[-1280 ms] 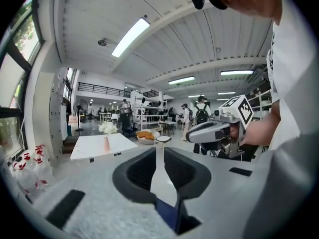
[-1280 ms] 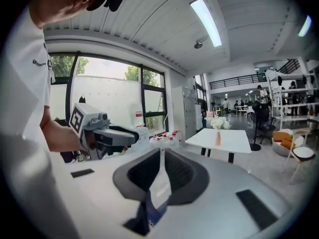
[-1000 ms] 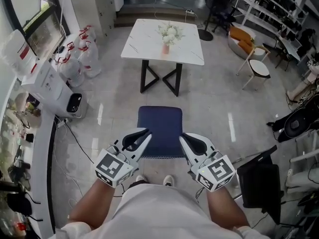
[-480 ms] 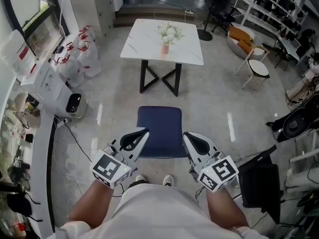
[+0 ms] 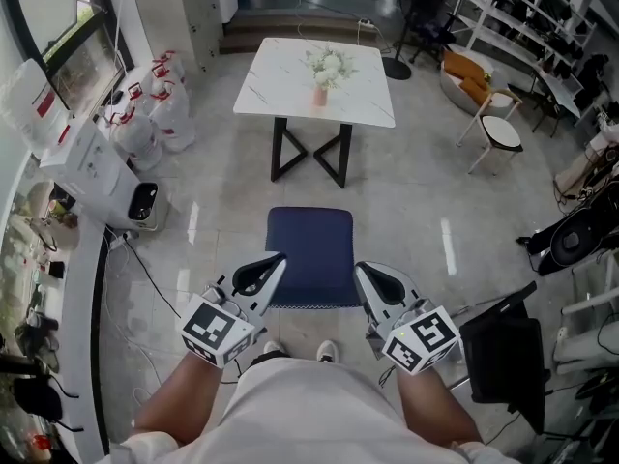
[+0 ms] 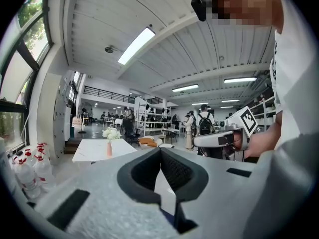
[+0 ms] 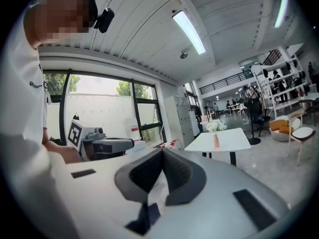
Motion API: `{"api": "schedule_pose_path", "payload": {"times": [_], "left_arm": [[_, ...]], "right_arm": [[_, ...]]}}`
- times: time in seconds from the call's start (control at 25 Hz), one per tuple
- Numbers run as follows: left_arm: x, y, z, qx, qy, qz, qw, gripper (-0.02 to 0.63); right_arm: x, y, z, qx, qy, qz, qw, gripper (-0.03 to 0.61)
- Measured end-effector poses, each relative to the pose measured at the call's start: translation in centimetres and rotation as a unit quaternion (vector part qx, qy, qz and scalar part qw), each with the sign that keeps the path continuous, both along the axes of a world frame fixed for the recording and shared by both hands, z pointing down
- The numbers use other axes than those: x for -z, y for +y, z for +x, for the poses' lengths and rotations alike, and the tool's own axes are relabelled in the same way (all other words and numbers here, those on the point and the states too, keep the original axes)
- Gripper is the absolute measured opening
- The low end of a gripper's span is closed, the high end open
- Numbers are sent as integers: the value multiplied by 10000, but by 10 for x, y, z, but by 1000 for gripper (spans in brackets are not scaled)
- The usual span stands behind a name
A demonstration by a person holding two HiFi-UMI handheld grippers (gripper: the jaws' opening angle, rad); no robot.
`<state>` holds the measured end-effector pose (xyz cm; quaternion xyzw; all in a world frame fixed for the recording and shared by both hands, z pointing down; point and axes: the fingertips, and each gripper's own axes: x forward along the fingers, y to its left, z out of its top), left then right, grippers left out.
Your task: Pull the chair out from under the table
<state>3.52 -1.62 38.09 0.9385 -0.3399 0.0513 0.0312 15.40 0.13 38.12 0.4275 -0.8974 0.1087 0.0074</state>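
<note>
In the head view a dark blue chair (image 5: 309, 254) stands out on the floor, apart from the white table (image 5: 319, 80), which holds a pink vase of white flowers (image 5: 326, 71). My left gripper (image 5: 280, 257) sits at the left of the chair's near edge and my right gripper (image 5: 360, 268) at the right. Both are shut with nothing between the jaws. In the left gripper view the closed jaws (image 6: 160, 149) point level toward the table (image 6: 99, 149). The right gripper view shows closed jaws (image 7: 162, 151) too, with a sliver of blue seat below.
Water jugs (image 5: 157, 104) and a white machine (image 5: 97, 162) line the left wall, with a cable on the floor beside them. A black stand (image 5: 503, 356) is close on my right, a fan (image 5: 580, 242) beyond it. A small round side table (image 5: 503, 133) stands far right.
Both grippers have edged slightly outward, off the chair's sides. The chair and the table have stayed where they were.
</note>
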Motion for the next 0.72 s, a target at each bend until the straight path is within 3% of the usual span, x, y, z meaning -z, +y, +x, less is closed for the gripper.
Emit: {"api": "schedule_pose_path", "payload": {"times": [0.72], "left_arm": [[2,-1,1,9,-63,62,10000,6]], "right_arm": [[-13,-3,-2,3,89,-159,9998,5]]}}
